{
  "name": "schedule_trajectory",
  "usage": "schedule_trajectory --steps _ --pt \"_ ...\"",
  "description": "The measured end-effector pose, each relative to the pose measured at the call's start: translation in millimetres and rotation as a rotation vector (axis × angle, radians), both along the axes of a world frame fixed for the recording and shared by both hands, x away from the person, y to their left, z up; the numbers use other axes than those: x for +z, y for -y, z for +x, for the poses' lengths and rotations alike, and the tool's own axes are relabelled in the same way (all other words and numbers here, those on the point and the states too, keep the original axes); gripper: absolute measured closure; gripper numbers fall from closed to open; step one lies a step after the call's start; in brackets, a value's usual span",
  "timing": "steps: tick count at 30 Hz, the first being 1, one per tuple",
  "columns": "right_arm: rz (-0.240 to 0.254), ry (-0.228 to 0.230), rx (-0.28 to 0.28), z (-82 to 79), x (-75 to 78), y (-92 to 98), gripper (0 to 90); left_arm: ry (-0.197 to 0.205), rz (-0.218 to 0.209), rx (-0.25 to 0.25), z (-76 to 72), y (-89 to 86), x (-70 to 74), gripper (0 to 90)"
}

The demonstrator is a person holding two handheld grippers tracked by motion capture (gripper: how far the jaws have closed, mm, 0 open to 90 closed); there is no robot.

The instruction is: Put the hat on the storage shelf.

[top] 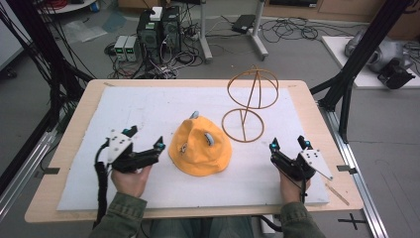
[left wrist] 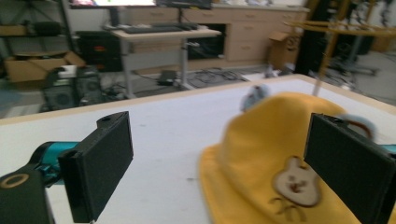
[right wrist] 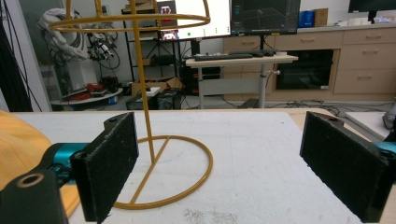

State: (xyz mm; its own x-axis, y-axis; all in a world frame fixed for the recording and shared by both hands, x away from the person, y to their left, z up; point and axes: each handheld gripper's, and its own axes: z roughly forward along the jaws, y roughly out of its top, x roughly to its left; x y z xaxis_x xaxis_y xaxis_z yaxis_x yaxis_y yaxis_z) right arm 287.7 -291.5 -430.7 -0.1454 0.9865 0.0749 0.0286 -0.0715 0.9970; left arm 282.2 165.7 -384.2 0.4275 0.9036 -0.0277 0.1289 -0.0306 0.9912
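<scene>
A yellow bucket hat (top: pixel 200 147) with small grey ears and a bear patch (left wrist: pixel 296 186) lies flat on the white board (top: pixel 148 109), near its middle. Behind it and to the right stands a gold wire hat stand (top: pixel 250 101) with a round base ring (right wrist: pixel 163 172) and a domed top. My left gripper (top: pixel 145 139) rests just left of the hat, jaws open and empty, the hat (left wrist: pixel 280 158) lying ahead between them. To the hat's right my right gripper (top: pixel 288 144) is open and empty, facing the stand.
The board lies on a wooden table (top: pixel 317 129). Black frame posts (top: pixel 356 59) rise at both sides. Computers and cables (top: pixel 158 34) sit on the floor beyond the far edge. A desk (right wrist: pixel 243 60) and cabinets stand farther back.
</scene>
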Motion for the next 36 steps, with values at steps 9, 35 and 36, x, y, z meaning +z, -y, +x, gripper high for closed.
schedule_trajectory --steps 9,35,36 --pt "-0.008 -0.003 0.008 -0.1 -0.5 -1.8 11.2 -0.068 0.028 -0.042 10.5 58.9 -14.9 8.4" --pt "-0.003 0.000 0.003 1.4 -1.0 0.2 11.2 -0.177 0.110 -0.088 29.2 91.3 -39.8 80.8" --pt "-0.002 -0.002 0.003 1.2 -1.0 0.2 11.2 -0.179 0.108 -0.088 29.7 90.6 -40.2 85.5"
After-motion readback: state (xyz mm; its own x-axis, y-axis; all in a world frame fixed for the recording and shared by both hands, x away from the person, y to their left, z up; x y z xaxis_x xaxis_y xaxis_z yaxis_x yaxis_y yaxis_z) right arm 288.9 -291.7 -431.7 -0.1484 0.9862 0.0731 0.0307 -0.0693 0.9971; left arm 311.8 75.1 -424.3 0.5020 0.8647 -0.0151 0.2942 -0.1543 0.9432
